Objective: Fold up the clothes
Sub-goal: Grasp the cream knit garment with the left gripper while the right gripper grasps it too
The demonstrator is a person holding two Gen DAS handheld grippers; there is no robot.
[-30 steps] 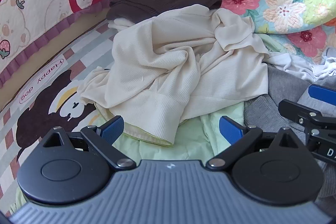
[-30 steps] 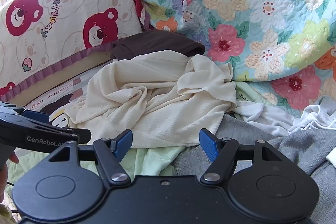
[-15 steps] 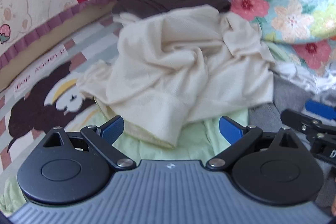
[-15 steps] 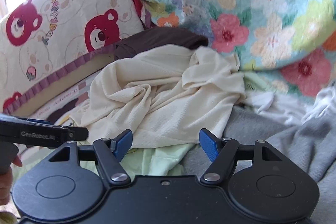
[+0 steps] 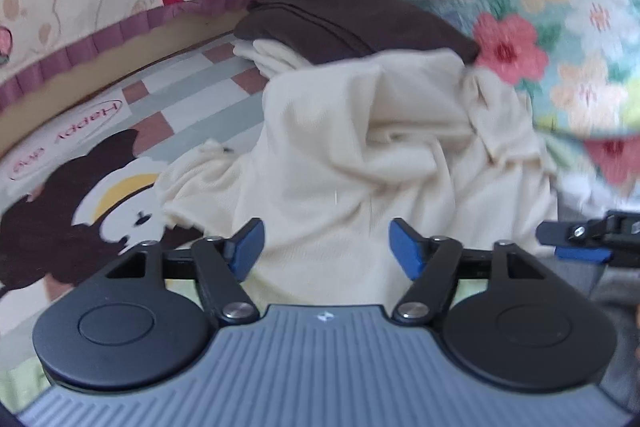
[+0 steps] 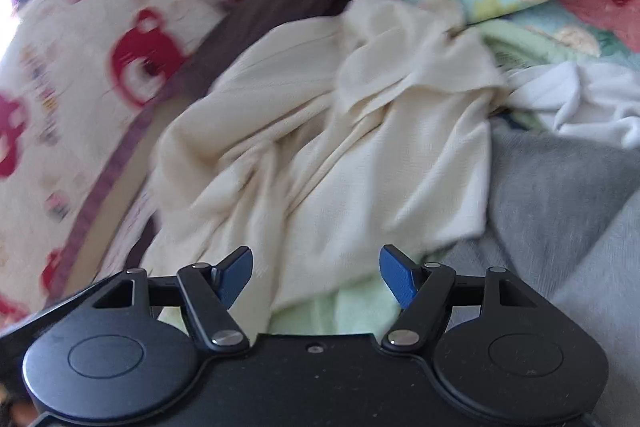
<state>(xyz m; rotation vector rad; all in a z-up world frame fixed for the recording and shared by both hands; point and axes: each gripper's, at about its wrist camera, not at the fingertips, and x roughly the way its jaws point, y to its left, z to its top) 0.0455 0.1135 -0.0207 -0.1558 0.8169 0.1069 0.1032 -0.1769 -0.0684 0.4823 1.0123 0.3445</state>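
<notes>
Left tool [image 5: 326, 247] is closing around the cream garment [image 5: 380, 155] at frame centre, not yet pinching; your right tool [image 6: 316, 277] gapes empty over its lower edge. You're at the pickup: next, pinch both edges and lift.

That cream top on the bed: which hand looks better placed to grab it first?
Probably the left. The left gripper has the cream top filling the gap between its closing jaws, though the pads are not pressing yet. The right gripper is open, with the top's hem and a pale green garment below.
</notes>
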